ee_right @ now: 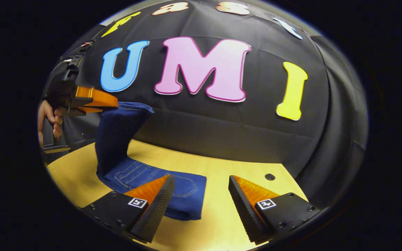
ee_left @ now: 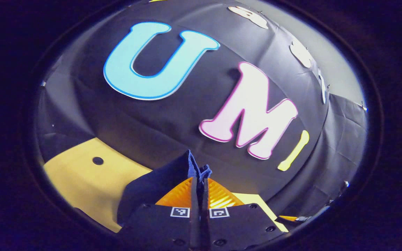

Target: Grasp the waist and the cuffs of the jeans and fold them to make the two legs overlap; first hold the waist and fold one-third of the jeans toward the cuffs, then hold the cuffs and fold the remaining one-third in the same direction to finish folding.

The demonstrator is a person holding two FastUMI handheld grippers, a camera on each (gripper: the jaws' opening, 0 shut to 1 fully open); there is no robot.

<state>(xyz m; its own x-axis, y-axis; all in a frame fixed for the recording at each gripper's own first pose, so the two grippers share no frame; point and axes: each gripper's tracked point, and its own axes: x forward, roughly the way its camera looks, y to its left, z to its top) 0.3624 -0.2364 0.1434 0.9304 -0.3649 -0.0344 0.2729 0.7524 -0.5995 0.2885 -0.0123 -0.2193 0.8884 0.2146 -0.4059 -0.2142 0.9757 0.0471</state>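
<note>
Item one, the jeans (ee_right: pixel 152 181): we record dark blue denim lying partly on the yellow tabletop (ee_right: pixel 222 167), with one end lifted well above it. In the right gripper view the flat part shows a back pocket and stitched seams, and the raised part hangs as a folded sheet from the tabletop up to the left tongs (ee_right: pixel 112 101) at the far left. A hand (ee_right: pixel 49 120) grips the handle of that tool below its orange fingers.

Item two, the left tongs (ee_left: pixel 200 183) in their own view: we note the two fingers drawn together with a ridge of denim (ee_left: pixel 194 167) pinched between them and poking out above the tips. More cloth drapes to the left of the fingers, over the tabletop (ee_left: pixel 89 177).

Item three, the right tongs (ee_right: pixel 199 183): we list these as spread wide, nothing between the fingers. They hover low over the tabletop; the left finger overlaps the near edge of the flat denim in the picture, though we cannot tell whether it touches.

Item four: a small dark hole (ee_right: pixel 269 176) in the tabletop, beyond the right finger.
</note>
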